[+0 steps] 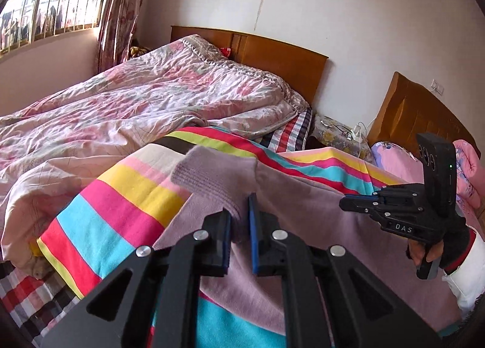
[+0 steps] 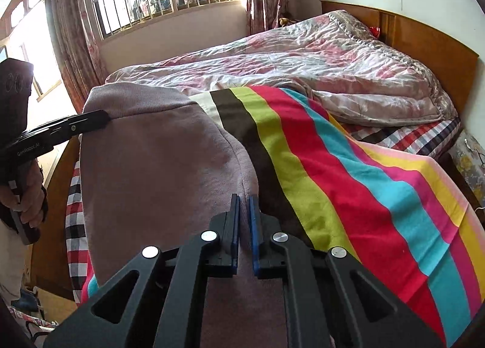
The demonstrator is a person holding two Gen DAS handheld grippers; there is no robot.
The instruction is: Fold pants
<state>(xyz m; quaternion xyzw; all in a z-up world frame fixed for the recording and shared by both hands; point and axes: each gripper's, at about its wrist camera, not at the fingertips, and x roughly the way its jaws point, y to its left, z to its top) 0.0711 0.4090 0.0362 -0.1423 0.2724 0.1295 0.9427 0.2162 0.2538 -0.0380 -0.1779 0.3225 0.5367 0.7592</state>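
mauve pants (image 1: 303, 196) spread on striped blanket (image 1: 121, 211), on bed, quilt (image 1: 151, 99) at 11 o'clock behind. left gripper (image 1: 241, 211) clenched on ribbed cuff (image 1: 206, 178); cuff raised off blanket, sticking out toward 11 o'clock past pads. right gripper (image 2: 245, 214) clamped on pants fabric fold, blue pads nearly touching, cloth pinched between. in left view right gripper (image 1: 357, 198) seen at 3 o'clock, tip at pants edge, contact probably, view too oblique. gloved hand (image 1: 436, 248) on its handle. headboard (image 1: 272, 57) at 12 o'clock.
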